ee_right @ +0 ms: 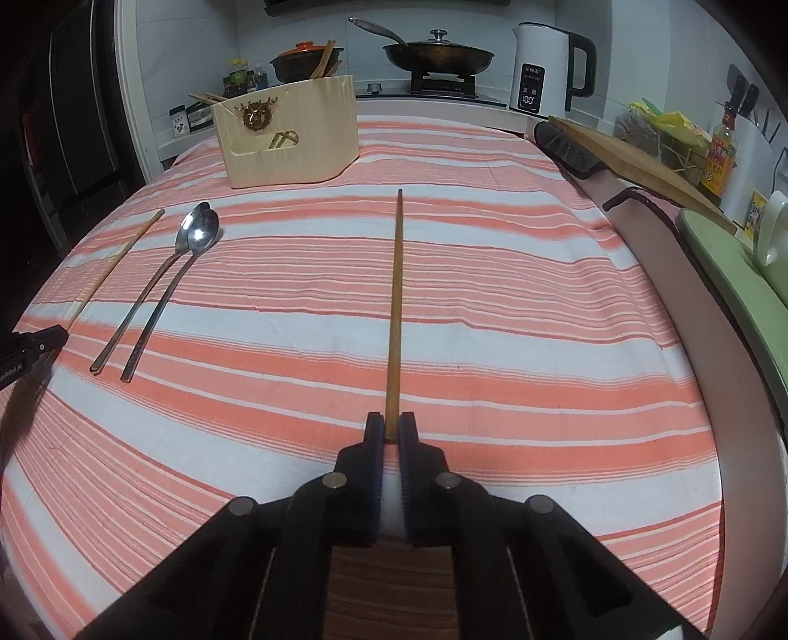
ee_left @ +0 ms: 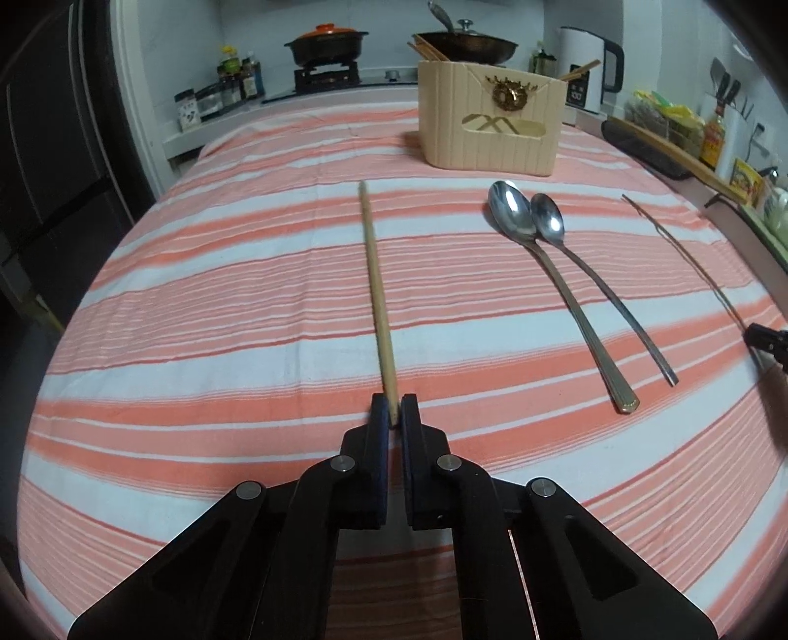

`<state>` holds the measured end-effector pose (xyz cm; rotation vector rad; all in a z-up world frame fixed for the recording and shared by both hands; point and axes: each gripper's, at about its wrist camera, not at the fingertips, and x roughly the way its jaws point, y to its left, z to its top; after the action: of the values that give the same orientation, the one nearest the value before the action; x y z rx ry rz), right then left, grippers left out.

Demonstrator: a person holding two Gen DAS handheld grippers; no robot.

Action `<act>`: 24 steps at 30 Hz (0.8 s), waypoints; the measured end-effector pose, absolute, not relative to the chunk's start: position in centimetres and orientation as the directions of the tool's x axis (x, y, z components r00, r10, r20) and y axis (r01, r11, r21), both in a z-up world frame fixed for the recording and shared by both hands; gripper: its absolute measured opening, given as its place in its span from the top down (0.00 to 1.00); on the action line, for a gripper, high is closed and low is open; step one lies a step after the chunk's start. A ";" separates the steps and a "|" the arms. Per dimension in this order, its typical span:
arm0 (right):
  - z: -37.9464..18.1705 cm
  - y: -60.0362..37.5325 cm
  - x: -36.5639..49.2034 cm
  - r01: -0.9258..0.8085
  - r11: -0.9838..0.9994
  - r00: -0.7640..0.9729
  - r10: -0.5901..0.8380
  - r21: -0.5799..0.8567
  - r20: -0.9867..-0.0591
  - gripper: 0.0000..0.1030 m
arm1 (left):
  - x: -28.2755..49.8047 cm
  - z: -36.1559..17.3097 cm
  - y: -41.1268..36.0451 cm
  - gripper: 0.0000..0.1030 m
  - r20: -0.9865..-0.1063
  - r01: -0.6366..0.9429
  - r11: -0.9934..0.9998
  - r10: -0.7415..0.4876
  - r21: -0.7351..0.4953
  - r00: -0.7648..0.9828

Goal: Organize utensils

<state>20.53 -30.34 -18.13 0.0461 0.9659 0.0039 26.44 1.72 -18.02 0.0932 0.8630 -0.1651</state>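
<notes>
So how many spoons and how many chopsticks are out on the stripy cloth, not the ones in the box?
Spoons: 2, the left spoon and the right spoon, lying side by side.
Chopsticks: 2, the light chopstick pinched in the left gripper and the dark chopstick pinched in the right gripper.
Total: 4

A striped cloth (ee_right: 492,305) covers the table, and behind it stand a white electric kettle (ee_right: 539,69), a lidded wok (ee_right: 438,54) on the stove, an orange-lidded clay pot (ee_left: 327,42) and sauce bottles (ee_left: 236,74).
</notes>
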 end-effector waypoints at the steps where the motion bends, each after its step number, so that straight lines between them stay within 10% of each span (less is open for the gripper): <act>1: -17.9 -30.3 20.4 0.018 0.999 0.579 0.021 0.039 -0.815 0.94 | 26.3 -17.7 2.0 0.98 -0.755 0.174 0.985 -0.107 0.010 0.647; 24: -1.6 -27.1 20.0 -0.064 0.998 0.836 0.053 -0.001 -0.546 0.94 | 23.8 -1.5 3.0 0.98 -0.470 0.221 0.972 -0.230 -0.076 0.852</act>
<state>20.04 -27.10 -1.61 -0.0195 0.5771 0.0621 23.78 2.99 -1.52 -0.0194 0.4969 -0.2375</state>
